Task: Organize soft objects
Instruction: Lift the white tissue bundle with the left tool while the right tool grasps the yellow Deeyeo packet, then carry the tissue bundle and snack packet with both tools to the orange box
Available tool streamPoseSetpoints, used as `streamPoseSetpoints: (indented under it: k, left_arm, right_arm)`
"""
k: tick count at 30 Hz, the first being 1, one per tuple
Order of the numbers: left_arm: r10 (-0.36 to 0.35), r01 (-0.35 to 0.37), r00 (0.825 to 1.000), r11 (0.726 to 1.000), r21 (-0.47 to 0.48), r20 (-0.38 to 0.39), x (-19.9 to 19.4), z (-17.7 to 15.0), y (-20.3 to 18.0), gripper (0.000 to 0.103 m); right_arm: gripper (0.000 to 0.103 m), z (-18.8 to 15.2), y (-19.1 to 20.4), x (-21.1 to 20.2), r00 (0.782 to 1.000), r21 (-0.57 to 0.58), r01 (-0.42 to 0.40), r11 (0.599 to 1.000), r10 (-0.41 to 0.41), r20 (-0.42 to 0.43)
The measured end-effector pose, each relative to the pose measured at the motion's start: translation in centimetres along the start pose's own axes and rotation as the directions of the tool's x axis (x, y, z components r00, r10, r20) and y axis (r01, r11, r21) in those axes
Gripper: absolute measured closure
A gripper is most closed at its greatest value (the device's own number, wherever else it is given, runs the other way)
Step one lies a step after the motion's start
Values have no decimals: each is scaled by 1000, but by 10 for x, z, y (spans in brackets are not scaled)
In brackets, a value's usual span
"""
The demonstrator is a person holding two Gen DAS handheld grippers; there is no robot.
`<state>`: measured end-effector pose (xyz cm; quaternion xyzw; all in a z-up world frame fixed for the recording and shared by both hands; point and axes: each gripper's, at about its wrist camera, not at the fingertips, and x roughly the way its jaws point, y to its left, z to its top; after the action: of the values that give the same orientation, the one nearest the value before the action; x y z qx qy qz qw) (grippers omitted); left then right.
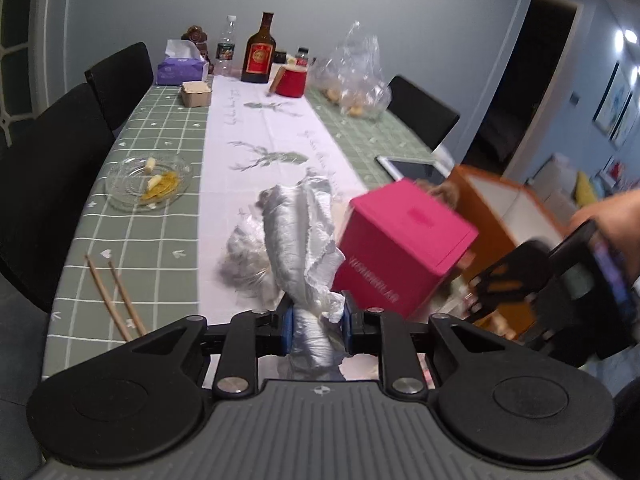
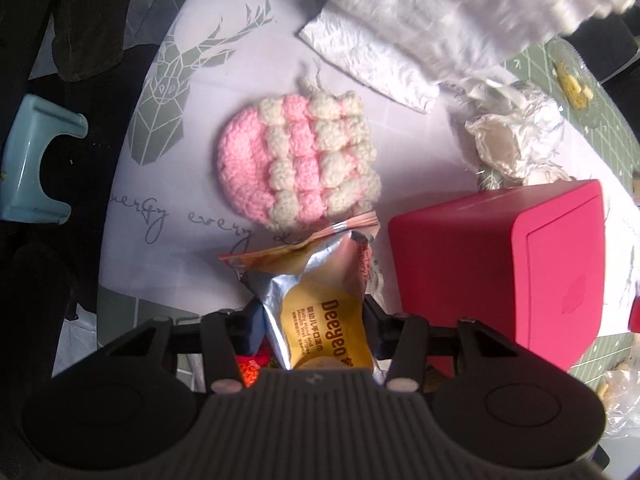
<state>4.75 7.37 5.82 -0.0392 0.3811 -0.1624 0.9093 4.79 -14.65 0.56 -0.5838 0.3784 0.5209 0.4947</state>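
My left gripper (image 1: 316, 318) is shut on the lower end of a crumpled white cloth (image 1: 302, 232), which stretches away over the white table runner (image 1: 256, 128). The same white cloth (image 2: 440, 20) shows blurred at the top of the right wrist view. My right gripper (image 2: 314, 314) points down at the table, shut on a silver and yellow wipes packet (image 2: 320, 316). Just beyond the packet lies a pink and cream crocheted pouch (image 2: 300, 160). A pink box (image 2: 520, 264) stands right of the packet, and the pink box (image 1: 404, 244) is also beside the cloth.
Crumpled plastic wrap (image 2: 516, 136) lies past the box. A glass dish with scraps (image 1: 148, 184), chopsticks (image 1: 116, 300) and a tablet (image 1: 412, 168) sit on the green tablecloth. Bottles (image 1: 260, 48), a tissue box (image 1: 182, 68) and a plastic bag (image 1: 352, 76) crowd the far end. An orange box (image 1: 504, 208) is at right.
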Motion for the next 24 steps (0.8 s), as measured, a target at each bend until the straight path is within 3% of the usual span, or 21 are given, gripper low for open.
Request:
streamPoseSetpoints:
  k: [4,8,12,14,19,21,24]
  left_arm:
    - [93,-88,993,994,71,-68,23,-12,6,75]
    - [89,-69,975,992,105,-201,53,-28,13,71]
    - [62,-19,961,987,162,-268,74,-46,3,40]
    - [58,-1,954,981,192,-293,81,-50,-4,35]
    - [154,-57,942,950,307,-299,94,-56,-20,14]
    - [167,-60,941,938,340,-295,99,-62,-23,11]
    - [142,-44,957,933,357,-254,99,-69,-25,0]
  right_arm:
    - [55,2,5,-6,1000,5,24,1000,-24,12]
    - [55,-7,-1,-17,999,16,50,999,-51,20]
    - [55,-11,0,-25,997,28,64,998,-65,27]
    - [55,-12,0,-26,997,37,63,997,-64,37]
    - [55,-11,2,-31,996,53,58,997,-61,69]
    - [55,-11,3,-33,995,55,61,997,-65,75]
    - [55,-12,3,-33,994,59,70,996,-74,79]
